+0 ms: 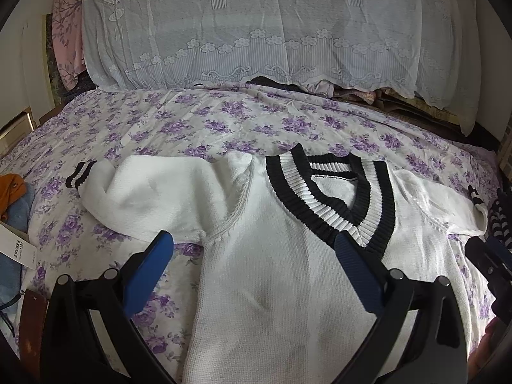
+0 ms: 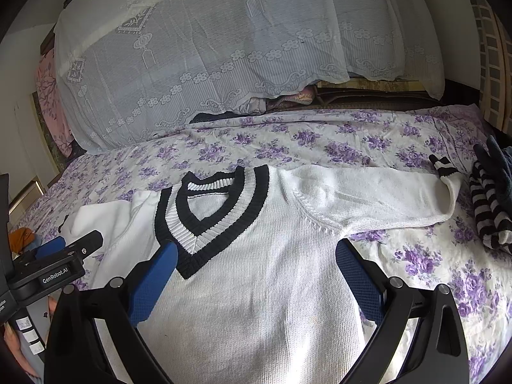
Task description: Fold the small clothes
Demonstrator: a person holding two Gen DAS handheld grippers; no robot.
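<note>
A small white knit sweater (image 1: 272, 272) with a black-and-white striped V-neck collar (image 1: 332, 198) lies flat, front up, on the floral bedsheet (image 1: 192, 121). Both sleeves are spread out, each ending in a striped cuff (image 1: 80, 174). My left gripper (image 1: 252, 246) is open above the sweater's chest, its left finger near the armpit. The sweater also shows in the right wrist view (image 2: 256, 288). My right gripper (image 2: 256, 252) is open over the sweater's body, below the collar (image 2: 211, 211) and the right sleeve (image 2: 368, 198). Neither gripper holds cloth.
A pile under a white lace cover (image 1: 256, 25) stands at the back of the bed. A black-and-white striped garment (image 2: 489, 211) lies at the right. Orange and blue clothes (image 1: 12, 198) and a paper tag (image 1: 16, 246) lie at the left.
</note>
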